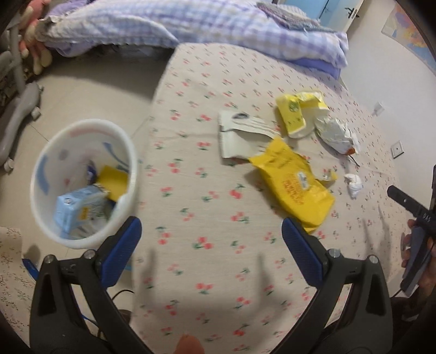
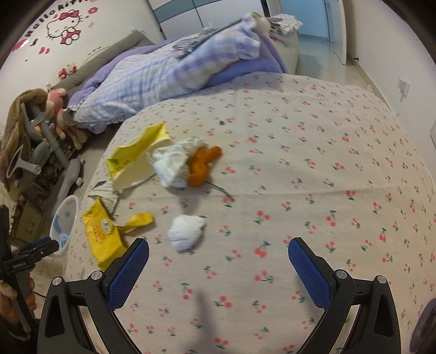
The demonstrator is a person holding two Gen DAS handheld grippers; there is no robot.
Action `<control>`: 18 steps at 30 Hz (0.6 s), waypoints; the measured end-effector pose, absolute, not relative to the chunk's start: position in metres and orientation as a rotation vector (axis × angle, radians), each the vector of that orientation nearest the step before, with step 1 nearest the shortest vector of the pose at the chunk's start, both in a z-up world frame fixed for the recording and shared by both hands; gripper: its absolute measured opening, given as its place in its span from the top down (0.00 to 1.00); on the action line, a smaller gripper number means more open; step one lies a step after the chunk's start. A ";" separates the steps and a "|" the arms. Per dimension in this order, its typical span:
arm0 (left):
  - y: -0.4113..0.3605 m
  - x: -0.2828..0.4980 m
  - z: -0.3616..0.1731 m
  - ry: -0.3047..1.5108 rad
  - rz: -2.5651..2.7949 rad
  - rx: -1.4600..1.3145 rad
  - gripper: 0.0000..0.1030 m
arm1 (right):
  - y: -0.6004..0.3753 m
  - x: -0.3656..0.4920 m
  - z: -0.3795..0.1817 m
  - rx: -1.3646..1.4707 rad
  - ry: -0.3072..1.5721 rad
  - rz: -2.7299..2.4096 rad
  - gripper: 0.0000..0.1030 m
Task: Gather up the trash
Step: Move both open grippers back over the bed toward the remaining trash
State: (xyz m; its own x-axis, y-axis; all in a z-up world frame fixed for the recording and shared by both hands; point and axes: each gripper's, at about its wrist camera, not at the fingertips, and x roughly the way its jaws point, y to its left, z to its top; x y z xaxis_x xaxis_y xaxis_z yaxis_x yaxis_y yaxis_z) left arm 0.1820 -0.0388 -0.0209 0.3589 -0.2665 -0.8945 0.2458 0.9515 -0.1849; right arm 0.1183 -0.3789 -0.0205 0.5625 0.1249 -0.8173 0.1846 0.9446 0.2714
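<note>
Trash lies scattered on the cherry-print bed sheet (image 1: 207, 152). A yellow wrapper (image 1: 297, 185) is nearest my left gripper (image 1: 211, 237), which is open and empty just short of it. Beyond lie a white paper packet (image 1: 239, 130), a yellow carton (image 1: 294, 114), a crumpled white wrapper (image 1: 336, 133) and a small white tissue ball (image 1: 353, 183). On the floor to the left is the white trash bin (image 1: 81, 130), holding a blue carton and a yellow packet. My right gripper (image 2: 219, 257) is open and empty, with the tissue ball (image 2: 186, 231) just ahead and left of it. Orange peel (image 2: 203, 164) rests beside the crumpled wrapper (image 2: 171, 163).
A purple checked duvet (image 1: 190, 24) is heaped at the far end of the bed. A grey chair base (image 1: 19, 119) and plush toys (image 2: 58, 109) stand on the floor to the left. A wall with sockets (image 1: 396, 148) runs along the right.
</note>
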 end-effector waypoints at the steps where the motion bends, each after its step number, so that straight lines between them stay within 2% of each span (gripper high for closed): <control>1: -0.044 0.184 -0.022 1.170 -0.329 -0.025 0.01 | -0.381 0.118 -0.022 0.348 0.983 -0.039 0.00; 10: -0.096 0.191 -0.029 1.238 -0.317 -0.059 0.01 | -0.403 0.115 -0.037 0.390 1.030 -0.071 0.00; 18: -0.129 0.201 -0.035 1.224 -0.265 -0.115 0.01 | -0.409 0.114 -0.041 0.404 1.042 -0.085 0.00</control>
